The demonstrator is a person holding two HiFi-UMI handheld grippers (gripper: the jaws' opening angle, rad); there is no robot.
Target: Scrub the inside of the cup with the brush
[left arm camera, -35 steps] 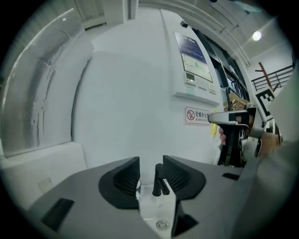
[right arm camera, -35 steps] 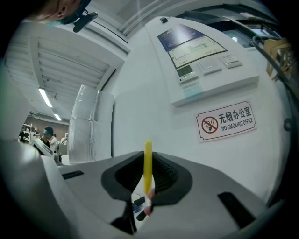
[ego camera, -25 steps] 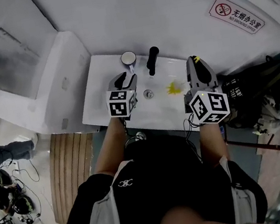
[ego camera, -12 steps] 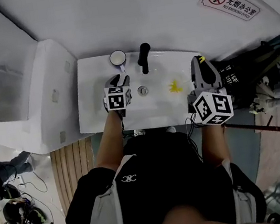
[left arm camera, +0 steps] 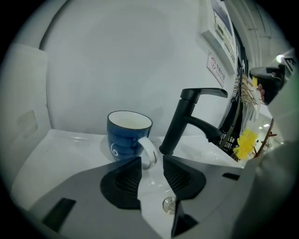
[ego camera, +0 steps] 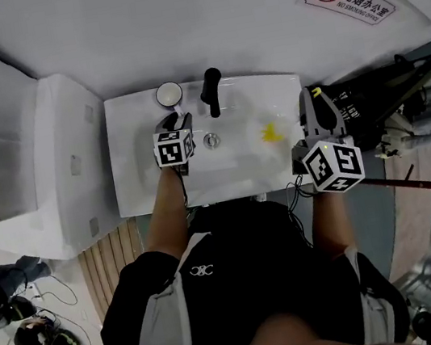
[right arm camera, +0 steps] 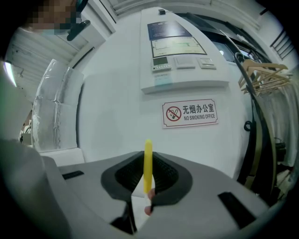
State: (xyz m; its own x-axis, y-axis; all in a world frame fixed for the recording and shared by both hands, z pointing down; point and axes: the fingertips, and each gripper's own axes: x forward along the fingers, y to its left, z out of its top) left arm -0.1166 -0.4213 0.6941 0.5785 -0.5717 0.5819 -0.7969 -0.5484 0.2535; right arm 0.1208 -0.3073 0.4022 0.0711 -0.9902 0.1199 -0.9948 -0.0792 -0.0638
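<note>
The left hand-held gripper (left arm camera: 152,173), jaws spread and empty, points at the handle of the blue cup (left arm camera: 129,135), which stands on the sink's (ego camera: 128,166) back rim beside the black tap (left arm camera: 187,121). It should close squarely on that handle before the brush (right arm camera: 147,163) (its yellow handle pinched in the right hand-held gripper (right arm camera: 147,184)) comes across. A second ago the left gripper was farther from the cup.

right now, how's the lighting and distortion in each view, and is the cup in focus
Head view: wall and sink bright, the person's torso underexposed. Left gripper view: strong fisheye with black corners, yet the cup is sharp. Right gripper view: same warp bends the wall panel; sign and clamped brush handle are sharp.
</note>
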